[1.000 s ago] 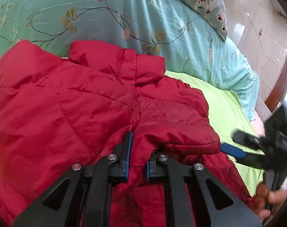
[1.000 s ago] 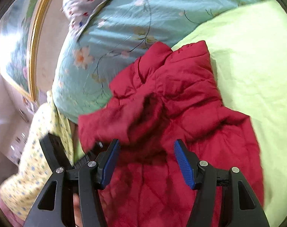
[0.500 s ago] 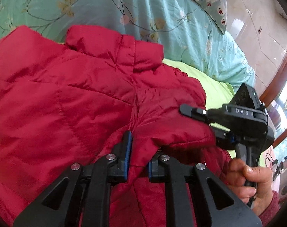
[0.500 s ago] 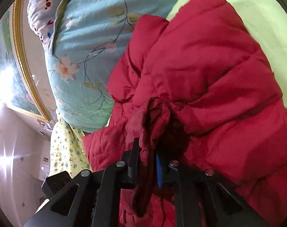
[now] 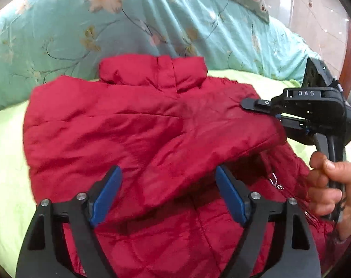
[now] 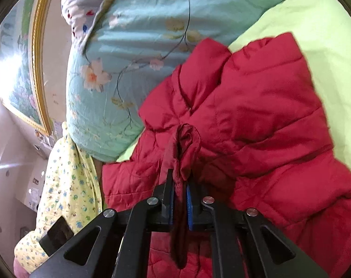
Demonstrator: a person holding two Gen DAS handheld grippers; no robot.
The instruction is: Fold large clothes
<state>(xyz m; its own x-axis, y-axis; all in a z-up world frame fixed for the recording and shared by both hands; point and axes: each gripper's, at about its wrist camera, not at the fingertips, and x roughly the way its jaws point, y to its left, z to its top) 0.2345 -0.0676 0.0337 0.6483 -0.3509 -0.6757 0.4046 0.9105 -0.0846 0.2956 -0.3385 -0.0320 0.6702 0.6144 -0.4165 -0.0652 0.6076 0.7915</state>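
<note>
Red quilted puffer jacket (image 5: 133,125) lies on your lime-green bed sheet (image 5: 6,162). Your left tool (image 5: 168,192), clamped on a fold a second ago, is now opening, pads clear of it. Your right tool (image 6: 180,192), spread earlier, now pinches a bunched edge, its tips buried in cloth.

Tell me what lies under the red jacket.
Under the red jacket a light green sheet shows at its edges, with a floral teal quilt behind the collar. Whatever lies beneath the jacket's middle is covered and cannot be seen.
</note>
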